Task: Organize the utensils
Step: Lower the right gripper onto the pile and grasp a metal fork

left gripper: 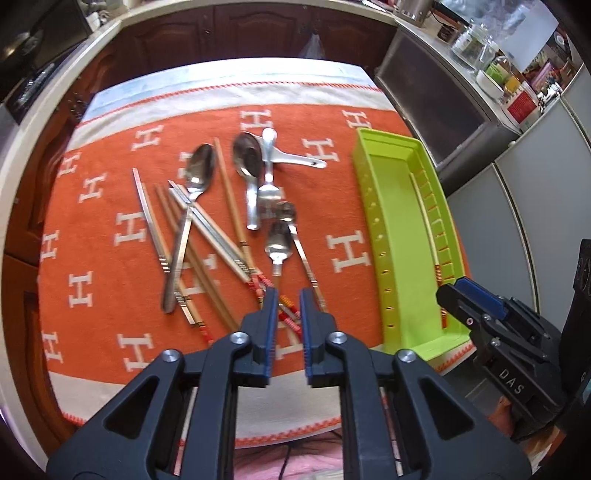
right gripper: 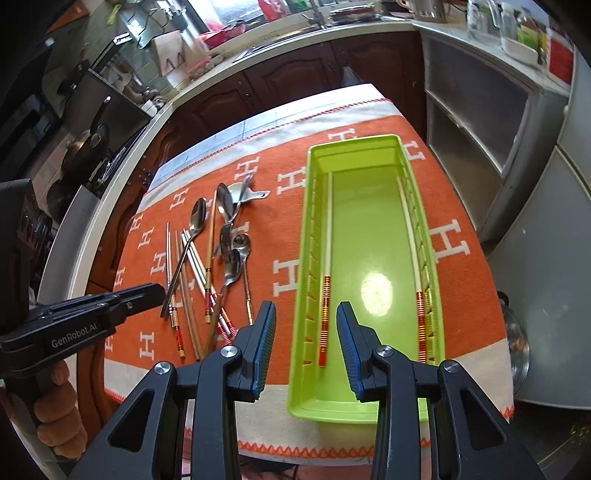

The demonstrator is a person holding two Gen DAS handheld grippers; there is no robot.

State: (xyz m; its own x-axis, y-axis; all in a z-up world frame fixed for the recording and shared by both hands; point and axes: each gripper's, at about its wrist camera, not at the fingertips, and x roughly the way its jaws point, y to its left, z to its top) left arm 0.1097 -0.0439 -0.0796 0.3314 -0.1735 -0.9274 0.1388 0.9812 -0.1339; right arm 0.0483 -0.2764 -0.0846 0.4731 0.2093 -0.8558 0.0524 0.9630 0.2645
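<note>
A heap of utensils lies on an orange cloth [left gripper: 351,192]: steel spoons [left gripper: 201,170], a small spoon [left gripper: 279,242] and several chopsticks [left gripper: 210,232]. My left gripper [left gripper: 290,295] hovers over the bead-wrapped chopstick ends at the heap's near side, jaws a little apart, nothing between them. A lime-green tray [right gripper: 369,229] stands to the right of the heap [right gripper: 225,236]. One chopstick [right gripper: 325,314] lies along its left wall, another [right gripper: 419,317] along its right wall. My right gripper [right gripper: 306,310] hangs open above the tray's near end, holding nothing.
Dark wooden cabinets [left gripper: 221,33] and a pale countertop curve round behind and left of the table. Grey cupboards [right gripper: 480,129] stand close on the right, with a glass jar [right gripper: 517,339] by the table's right edge. A hand [right gripper: 55,417] holds the left gripper's handle.
</note>
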